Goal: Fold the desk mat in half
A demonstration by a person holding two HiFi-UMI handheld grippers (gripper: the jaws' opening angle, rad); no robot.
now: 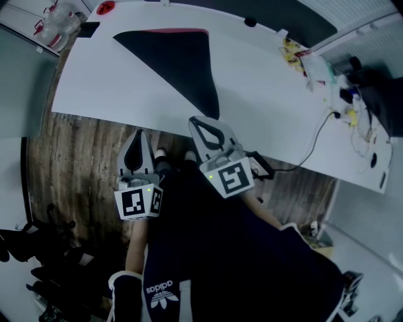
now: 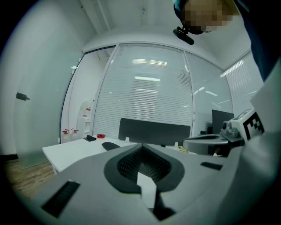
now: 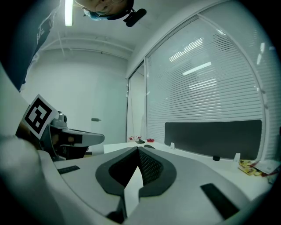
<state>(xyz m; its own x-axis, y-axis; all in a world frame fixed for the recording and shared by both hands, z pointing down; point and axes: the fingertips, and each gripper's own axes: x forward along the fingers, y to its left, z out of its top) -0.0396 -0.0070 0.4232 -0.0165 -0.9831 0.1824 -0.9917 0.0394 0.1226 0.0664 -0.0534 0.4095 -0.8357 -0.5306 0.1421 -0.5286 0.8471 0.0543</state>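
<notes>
The black desk mat (image 1: 179,60) lies on the white table (image 1: 264,82) as a triangle, with a strip of its pink underside showing along the far edge. Its near point reaches almost to the table's front edge. My right gripper (image 1: 200,122) is shut and empty, its tip just at that front edge, close to the mat's near point and not touching it. My left gripper (image 1: 138,135) hangs off the table over the wooden floor, also shut with nothing in it. In the left gripper view the jaws (image 2: 141,145) meet at the tip; in the right gripper view (image 3: 137,149) they do too.
A red round thing (image 1: 105,7) and a small black item (image 1: 88,28) sit at the table's far left corner. Spray bottles (image 1: 56,25) stand beyond it. Cables and clutter (image 1: 337,85) fill the table's right end. A dark divider panel (image 2: 153,131) runs along the far edge.
</notes>
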